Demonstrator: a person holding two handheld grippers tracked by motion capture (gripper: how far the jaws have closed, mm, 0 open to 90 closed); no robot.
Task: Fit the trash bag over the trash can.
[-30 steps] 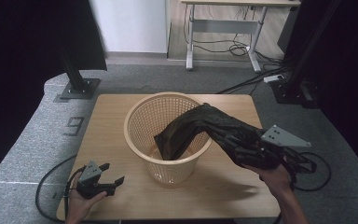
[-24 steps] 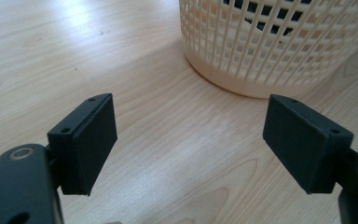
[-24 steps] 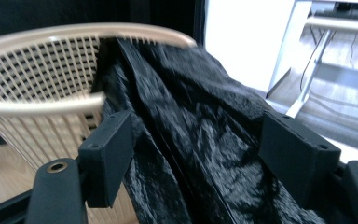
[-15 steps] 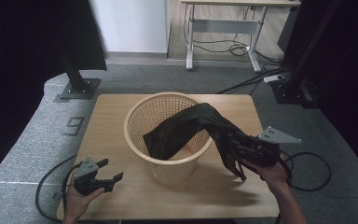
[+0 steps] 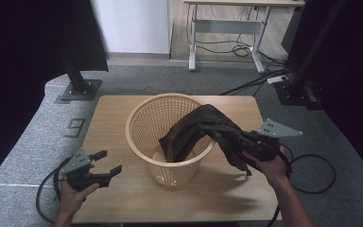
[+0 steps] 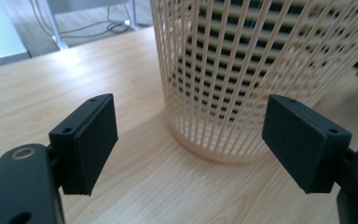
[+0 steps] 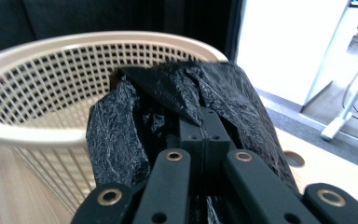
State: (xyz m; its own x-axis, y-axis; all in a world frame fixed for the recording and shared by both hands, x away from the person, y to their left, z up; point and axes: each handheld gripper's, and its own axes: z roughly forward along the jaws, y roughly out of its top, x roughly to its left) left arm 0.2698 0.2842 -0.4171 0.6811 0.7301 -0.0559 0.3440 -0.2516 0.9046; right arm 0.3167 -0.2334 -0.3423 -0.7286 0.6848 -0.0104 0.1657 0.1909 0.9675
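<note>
- Table (image 5: 123, 113): wooden, with the basket (image 5: 144, 124) standing at its middle.
- Bag (image 5: 203, 125): black plastic, draped over the basket's right rim, one end hanging inside, the rest trailing outside to the right.
- Right gripper (image 5: 251, 147): jaws have just been closing and now pinch the bag's outer part.
- Left gripper (image 5: 105, 166): jaws wide, empty, near left of the basket.
- Progress, as judged: lining barely begun; the bag is unopened and its mouth must be spread over the rim.

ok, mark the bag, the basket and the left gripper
bag (image 5: 203, 124): high view, top fold over the basket rim
basket (image 5: 139, 120): high view, left rim
left gripper (image 5: 108, 163): high view, midway between its open jaws
</note>
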